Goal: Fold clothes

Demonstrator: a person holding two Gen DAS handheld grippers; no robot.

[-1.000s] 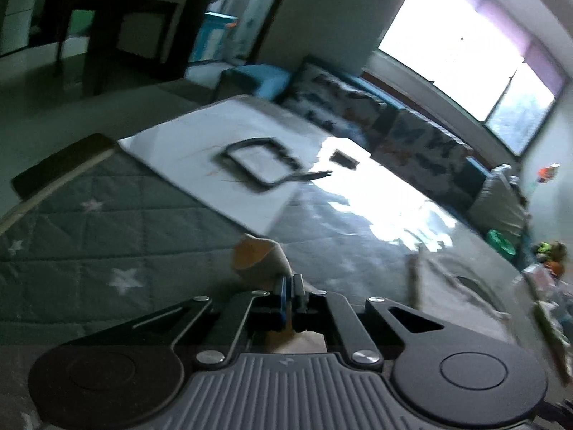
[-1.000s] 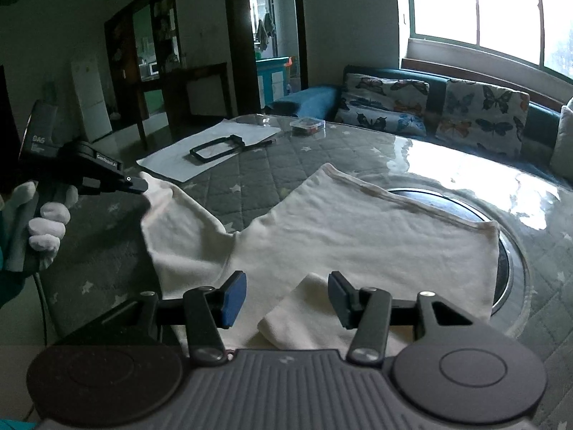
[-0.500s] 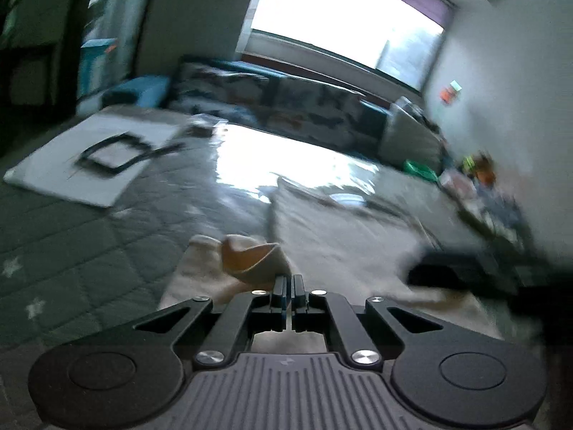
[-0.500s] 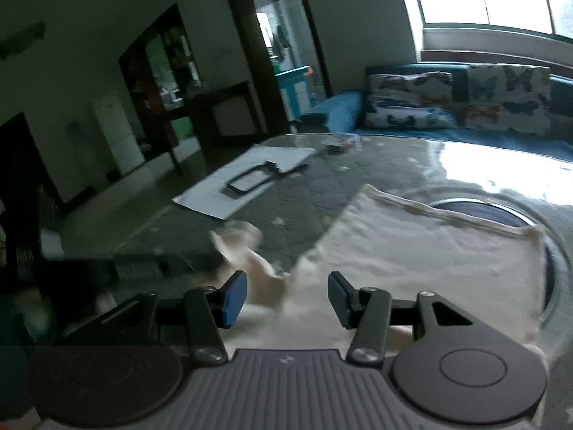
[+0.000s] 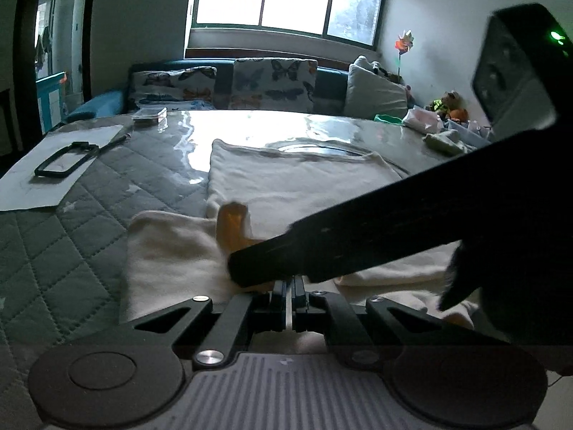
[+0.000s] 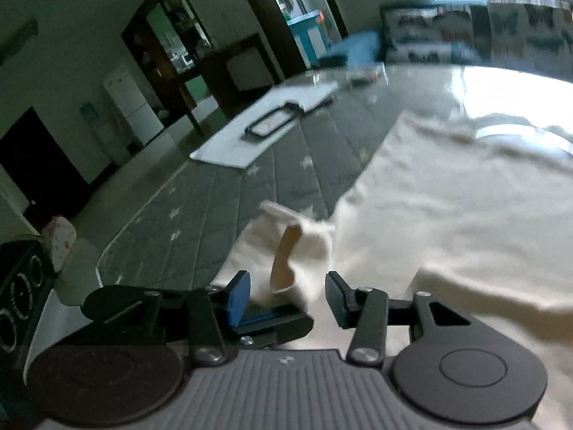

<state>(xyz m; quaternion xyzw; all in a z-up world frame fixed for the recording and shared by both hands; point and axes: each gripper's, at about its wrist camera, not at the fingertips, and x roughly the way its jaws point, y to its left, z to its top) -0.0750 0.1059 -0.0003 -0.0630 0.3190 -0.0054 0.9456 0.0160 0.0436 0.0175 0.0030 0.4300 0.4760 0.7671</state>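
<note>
A wide bench (image 5: 71,251) is covered by a grey-green quilted cloth with small pale stars, under a glossy clear sheet that reflects window light at the far side. A cream garment (image 5: 286,186) lies spread flat on it, with one sleeve (image 5: 172,247) turned toward the near edge. Near the far left corner lies a white sheet of paper (image 5: 39,190) with a black rectangular frame (image 5: 64,159) on top, and a small clear box (image 5: 149,114) sits beyond it.
</note>
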